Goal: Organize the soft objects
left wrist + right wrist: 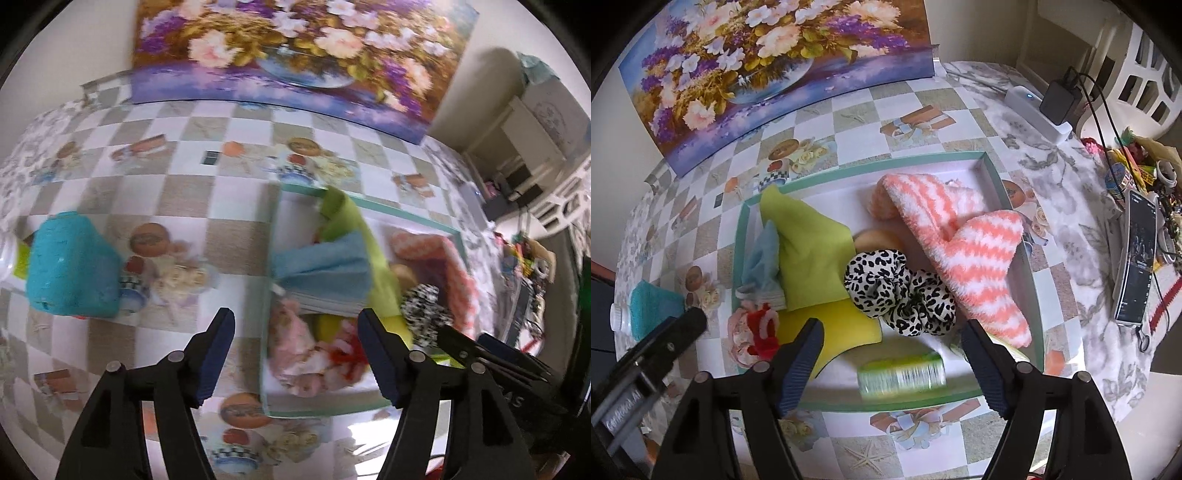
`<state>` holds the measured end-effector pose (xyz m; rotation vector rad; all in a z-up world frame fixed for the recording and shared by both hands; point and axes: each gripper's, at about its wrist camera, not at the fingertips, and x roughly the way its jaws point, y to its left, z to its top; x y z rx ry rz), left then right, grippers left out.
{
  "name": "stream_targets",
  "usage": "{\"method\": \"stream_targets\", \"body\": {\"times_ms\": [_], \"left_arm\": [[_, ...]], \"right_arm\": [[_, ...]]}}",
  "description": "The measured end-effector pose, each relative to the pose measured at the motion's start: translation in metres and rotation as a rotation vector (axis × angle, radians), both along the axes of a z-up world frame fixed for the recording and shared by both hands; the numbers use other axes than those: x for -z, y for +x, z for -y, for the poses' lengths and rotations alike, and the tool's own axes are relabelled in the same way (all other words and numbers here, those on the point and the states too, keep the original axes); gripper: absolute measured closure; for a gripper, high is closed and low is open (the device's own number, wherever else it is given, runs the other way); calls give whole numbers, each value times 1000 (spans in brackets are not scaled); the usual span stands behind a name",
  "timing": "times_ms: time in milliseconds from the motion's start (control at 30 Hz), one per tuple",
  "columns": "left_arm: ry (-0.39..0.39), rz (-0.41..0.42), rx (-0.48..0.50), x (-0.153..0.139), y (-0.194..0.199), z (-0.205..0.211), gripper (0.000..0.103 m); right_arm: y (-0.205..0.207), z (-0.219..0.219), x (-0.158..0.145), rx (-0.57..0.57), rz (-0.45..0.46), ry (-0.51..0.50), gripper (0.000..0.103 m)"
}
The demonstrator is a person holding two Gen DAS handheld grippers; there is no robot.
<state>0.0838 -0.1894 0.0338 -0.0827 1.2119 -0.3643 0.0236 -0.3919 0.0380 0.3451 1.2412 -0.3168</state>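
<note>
now both jaws hang wide, empty, over the tray (1038,314); teal pouch (70,264) lies left on the bench, nearer my left gripper (297,363).

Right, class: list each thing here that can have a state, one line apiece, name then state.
Left gripper: open, nothing held.
Right gripper: open, nothing held.
Box: lidless, holding soft items.
Striped socks: lying in box.
Leopard scrunchie: bunched, in box.
Green cloth: folded.
Phone: screen lit.

Your green packet (901,374) at the tray's (738,254) near edge is motion-blurred past reading, the yellow cloth (834,325) lies half under the green one (809,254), and the teal item (650,306) is cut off by your left tool (687,325).
</note>
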Motion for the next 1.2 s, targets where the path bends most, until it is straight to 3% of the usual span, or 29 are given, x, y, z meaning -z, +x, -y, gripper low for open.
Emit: {"method": "stream_targets", "body": {"times_ms": [200, 233, 267, 300, 1200], "left_arm": [[81, 21, -55, 6, 5, -14, 17], [95, 21, -62, 8, 6, -16, 16], [109, 21, -68, 9, 7, -18, 9], [119, 22, -75, 11, 7, -20, 4], [135, 51, -153, -1, -8, -56, 3]], "right_arm": [[2, -4, 3, -12, -5, -13, 17], [3, -4, 4, -13, -9, -13, 13], [3, -5, 5, -14, -11, -13, 1], [3, -5, 6, -12, -10, -12, 0], [-5, -39, 2, -79, 0, -49, 0]]}}
